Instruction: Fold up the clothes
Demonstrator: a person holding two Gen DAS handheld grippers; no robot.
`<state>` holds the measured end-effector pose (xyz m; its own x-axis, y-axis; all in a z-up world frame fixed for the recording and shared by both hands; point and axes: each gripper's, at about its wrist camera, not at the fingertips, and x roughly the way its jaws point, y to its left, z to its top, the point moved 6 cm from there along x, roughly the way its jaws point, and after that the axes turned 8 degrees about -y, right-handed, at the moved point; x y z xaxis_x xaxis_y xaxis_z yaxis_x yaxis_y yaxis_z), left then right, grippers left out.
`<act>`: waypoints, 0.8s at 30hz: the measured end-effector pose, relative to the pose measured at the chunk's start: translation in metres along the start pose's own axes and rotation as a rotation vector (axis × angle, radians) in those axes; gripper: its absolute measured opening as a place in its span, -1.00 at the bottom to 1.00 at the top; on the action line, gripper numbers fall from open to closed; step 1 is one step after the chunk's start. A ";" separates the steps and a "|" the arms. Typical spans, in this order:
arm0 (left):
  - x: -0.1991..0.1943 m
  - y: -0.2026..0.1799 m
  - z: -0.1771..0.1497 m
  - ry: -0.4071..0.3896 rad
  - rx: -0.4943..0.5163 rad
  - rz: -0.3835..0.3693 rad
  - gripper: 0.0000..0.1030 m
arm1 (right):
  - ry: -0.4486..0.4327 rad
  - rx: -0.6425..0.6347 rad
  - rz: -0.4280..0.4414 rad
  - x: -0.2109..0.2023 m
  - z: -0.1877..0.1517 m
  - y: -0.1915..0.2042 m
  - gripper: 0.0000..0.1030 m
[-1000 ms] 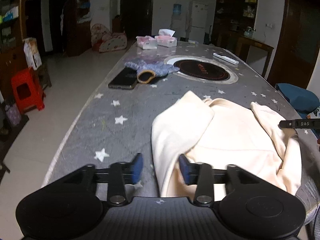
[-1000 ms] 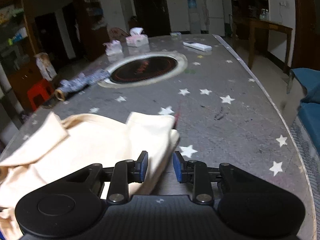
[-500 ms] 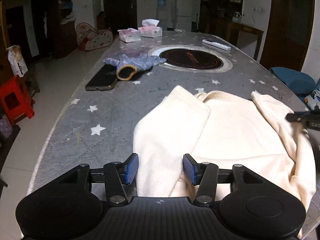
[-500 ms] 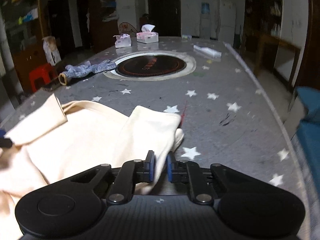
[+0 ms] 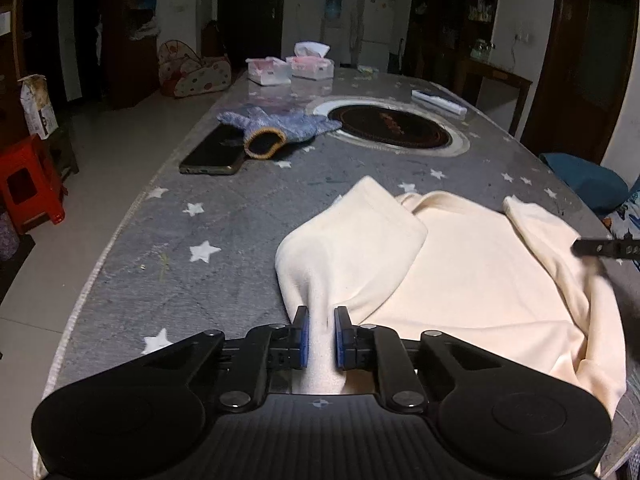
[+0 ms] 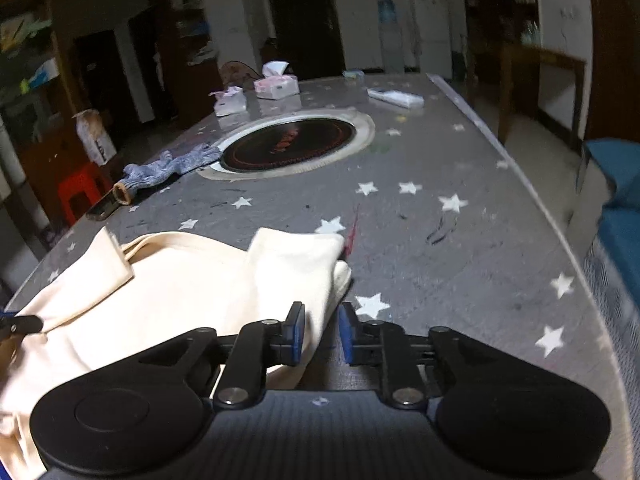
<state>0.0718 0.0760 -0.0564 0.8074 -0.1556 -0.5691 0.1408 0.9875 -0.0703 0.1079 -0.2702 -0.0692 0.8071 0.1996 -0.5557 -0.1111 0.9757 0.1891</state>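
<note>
Star-printed grey counter point(image 5: 224, 216) carries a cream garment point(image 5: 472, 276) at its near end, both sleeves folded inward. Left claw point(image 5: 320, 338), apart 0.5 s ago, now pinches the left sleeve's near edge; right claw point(image 6: 322, 338), nearly together then, now gapes beside the right sleeve. Likely a re-grip mid-fold.

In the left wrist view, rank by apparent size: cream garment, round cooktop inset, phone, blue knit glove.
1. Cream garment, though nearest the camera.
2. Round cooktop inset.
3. Blue knit glove and phone look alike; not ranked.
</note>
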 end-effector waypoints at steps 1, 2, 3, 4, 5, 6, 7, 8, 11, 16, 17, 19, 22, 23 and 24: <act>-0.003 0.002 0.001 -0.007 -0.006 0.000 -0.73 | 0.010 0.020 0.002 0.003 -0.001 -0.002 -0.64; -0.006 0.003 0.002 -0.014 -0.009 -0.002 -0.73 | 0.015 0.038 0.008 0.006 -0.002 -0.003 -0.64; -0.008 0.002 0.003 -0.017 -0.007 -0.008 -0.72 | 0.020 0.056 0.021 0.008 -0.004 -0.004 -0.64; -0.009 0.002 0.003 -0.016 -0.001 -0.010 -0.71 | 0.022 0.069 0.034 0.011 -0.005 -0.003 -0.64; -0.009 0.001 0.003 -0.014 0.005 -0.012 -0.69 | 0.022 0.068 0.048 0.012 -0.005 -0.001 -0.64; -0.009 0.001 0.002 -0.011 0.011 -0.011 -0.65 | 0.023 0.056 0.059 0.014 -0.005 0.003 -0.64; -0.008 0.000 0.001 -0.006 0.015 -0.006 -0.63 | 0.027 0.040 0.068 0.015 -0.006 0.007 -0.64; -0.008 0.000 0.000 -0.001 0.020 -0.002 -0.61 | 0.024 0.015 0.066 0.015 -0.006 0.010 -0.69; -0.006 0.000 -0.003 0.010 0.020 -0.002 -0.67 | -0.014 -0.119 0.000 0.003 -0.008 0.012 -0.88; -0.008 -0.003 -0.004 0.019 0.005 -0.014 -0.73 | -0.078 -0.342 -0.110 -0.018 -0.010 0.017 -0.95; -0.008 -0.005 -0.004 0.020 0.006 -0.017 -0.73 | -0.090 -0.386 -0.132 -0.022 -0.010 0.018 -0.95; -0.011 -0.012 -0.004 0.018 0.010 -0.033 -0.73 | -0.116 -0.475 -0.177 -0.030 -0.010 0.020 -0.95; -0.014 -0.023 -0.005 0.017 0.017 -0.064 -0.74 | -0.155 -0.609 -0.244 -0.044 -0.010 0.024 -0.96; -0.015 -0.028 -0.005 0.016 0.021 -0.075 -0.75 | -0.164 -0.640 -0.268 -0.048 -0.010 0.023 -0.96; -0.016 -0.031 -0.005 0.015 0.025 -0.084 -0.76 | -0.167 -0.643 -0.299 -0.054 -0.010 0.015 -0.96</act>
<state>0.0519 0.0476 -0.0490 0.7836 -0.2373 -0.5741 0.2218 0.9701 -0.0982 0.0567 -0.2650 -0.0443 0.9283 -0.0501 -0.3686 -0.1495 0.8571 -0.4929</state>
